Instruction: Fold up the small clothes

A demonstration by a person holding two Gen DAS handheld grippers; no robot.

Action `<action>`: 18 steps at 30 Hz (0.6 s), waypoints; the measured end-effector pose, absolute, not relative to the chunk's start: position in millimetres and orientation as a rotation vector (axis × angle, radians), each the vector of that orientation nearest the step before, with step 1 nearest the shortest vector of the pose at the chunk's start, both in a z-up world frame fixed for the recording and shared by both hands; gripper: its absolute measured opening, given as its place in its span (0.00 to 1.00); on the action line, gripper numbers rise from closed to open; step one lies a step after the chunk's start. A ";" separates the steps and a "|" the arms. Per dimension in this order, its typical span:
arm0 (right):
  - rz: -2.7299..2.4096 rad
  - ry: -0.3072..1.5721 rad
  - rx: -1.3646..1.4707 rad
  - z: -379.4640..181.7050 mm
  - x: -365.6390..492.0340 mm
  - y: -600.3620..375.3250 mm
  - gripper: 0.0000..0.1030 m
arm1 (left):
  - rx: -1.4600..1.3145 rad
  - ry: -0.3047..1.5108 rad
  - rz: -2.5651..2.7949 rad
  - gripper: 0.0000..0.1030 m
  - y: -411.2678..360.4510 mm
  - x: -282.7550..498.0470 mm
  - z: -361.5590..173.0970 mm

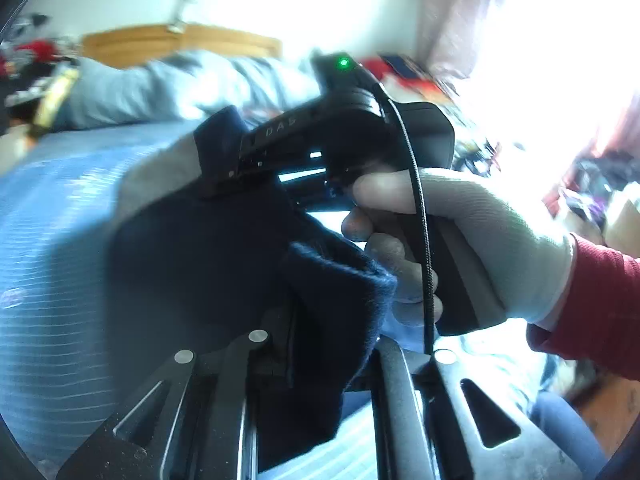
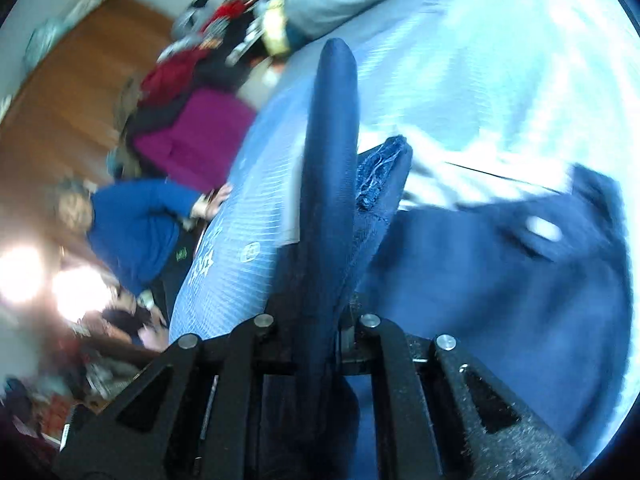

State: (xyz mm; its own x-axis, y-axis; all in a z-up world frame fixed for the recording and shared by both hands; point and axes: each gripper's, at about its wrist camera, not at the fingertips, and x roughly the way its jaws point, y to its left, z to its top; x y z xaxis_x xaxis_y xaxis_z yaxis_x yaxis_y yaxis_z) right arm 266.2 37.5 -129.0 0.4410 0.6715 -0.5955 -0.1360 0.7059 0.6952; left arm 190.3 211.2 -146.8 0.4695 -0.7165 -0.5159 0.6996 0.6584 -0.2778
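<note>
A blue striped bed (image 1: 60, 240) with a grey blanket (image 1: 168, 84) heaped at its wooden headboard (image 1: 132, 42); a magenta chair (image 2: 200, 136) stands beside.

We're in a lived-in home bedroom: a bed (image 1: 60, 240) under a pale blue striped sheet, wooden headboard (image 1: 180, 42) behind, curtains (image 1: 452, 16) at a bright window, clothes heaped (image 2: 192, 136) beside a wooden wardrobe (image 2: 68, 92).

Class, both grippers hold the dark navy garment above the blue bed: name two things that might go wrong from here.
1. The left gripper seems to pinch only an edge of the navy garment, so the cloth may slip out.
2. The right gripper, held by a gloved hand, sits very close to the left one; they might collide, or the black cable might snag. Both views are blurred, which suggests fast movement.
</note>
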 end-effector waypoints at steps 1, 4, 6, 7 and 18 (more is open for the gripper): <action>0.528 1.001 0.643 -139.4 262.0 20.9 0.10 | -0.014 0.667 -0.887 0.11 196.9 190.4 -151.2; 0.511 1.018 0.706 -162.1 259.9 -11.1 0.10 | 0.032 0.724 -0.931 0.11 159.3 192.5 -164.3; 0.507 1.041 0.751 -172.9 266.6 -37.0 0.10 | 0.048 0.760 -0.952 0.12 142.7 198.6 -172.4; 0.510 1.051 0.774 -181.1 268.2 -44.2 0.10 | 0.056 0.774 -0.956 0.12 138.1 202.7 -176.3; 0.551 1.079 0.890 -208.5 276.1 -93.6 0.10 | 0.134 0.876 -0.966 0.27 73.3 209.1 -215.0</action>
